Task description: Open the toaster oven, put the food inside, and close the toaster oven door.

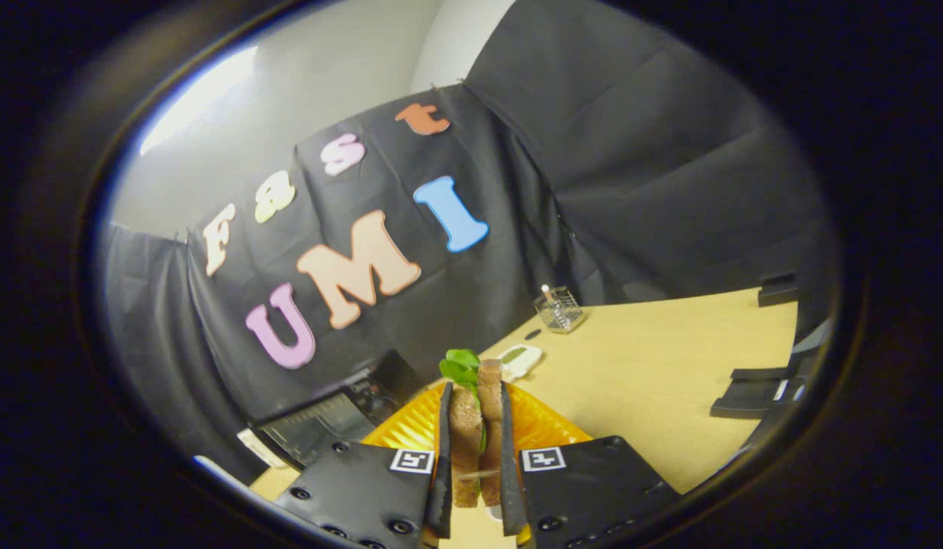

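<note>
Sandwich (471, 427) clamped upright between tongs (475, 396), over orange plate (543, 427).

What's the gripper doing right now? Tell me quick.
Gripper: closed on the sandwich, both fingers pressing its sides, held over the orange plate.

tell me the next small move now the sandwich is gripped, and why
Probably carry the sandwich toward the toaster oven. The gripper is shut on it, both fingers pressing its bread, above the orange plate, and the oven sits just beside that plate.
</note>
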The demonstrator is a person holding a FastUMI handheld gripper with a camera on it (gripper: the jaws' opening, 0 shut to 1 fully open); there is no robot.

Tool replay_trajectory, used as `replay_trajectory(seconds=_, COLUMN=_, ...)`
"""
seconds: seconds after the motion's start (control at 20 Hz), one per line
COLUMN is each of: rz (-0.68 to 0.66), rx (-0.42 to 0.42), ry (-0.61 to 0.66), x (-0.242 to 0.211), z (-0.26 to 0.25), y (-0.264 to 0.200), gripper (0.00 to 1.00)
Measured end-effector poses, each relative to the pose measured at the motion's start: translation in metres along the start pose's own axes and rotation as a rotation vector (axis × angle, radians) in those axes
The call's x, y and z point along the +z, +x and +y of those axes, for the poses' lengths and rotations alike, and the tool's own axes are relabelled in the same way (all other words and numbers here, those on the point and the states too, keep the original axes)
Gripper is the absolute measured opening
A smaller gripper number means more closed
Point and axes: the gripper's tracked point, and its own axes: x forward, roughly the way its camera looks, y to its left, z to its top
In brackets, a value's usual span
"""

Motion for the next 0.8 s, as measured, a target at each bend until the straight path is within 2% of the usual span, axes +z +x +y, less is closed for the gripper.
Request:
replay_trajectory(seconds=0.1, rz=-0.091, rx=0.013, ry=0.17, x=0.012, z=0.018, y=-0.003, gripper=0.27)
replay_trajectory(seconds=0.2, rz=-0.141, rx=0.043, ry=0.375, x=0.003, z=0.044, y=-0.01, gripper=0.27)
replay_trajectory(seconds=0.3, rz=-0.155, rx=0.059, ry=0.577, x=-0.02, z=0.066, y=-0.014, gripper=0.27)
replay_trajectory(seconds=0.4, rz=-0.115, rx=0.052, ry=0.718, x=-0.055, z=0.083, y=-0.015, gripper=0.27)
replay_trajectory(seconds=0.55, rz=0.014, rx=0.004, ry=0.749, x=-0.115, z=0.109, y=-0.015, gripper=0.27)
replay_trajectory(seconds=0.8, rz=0.19, rx=-0.066, ry=0.735, x=-0.182, z=0.145, y=0.008, gripper=0.27)
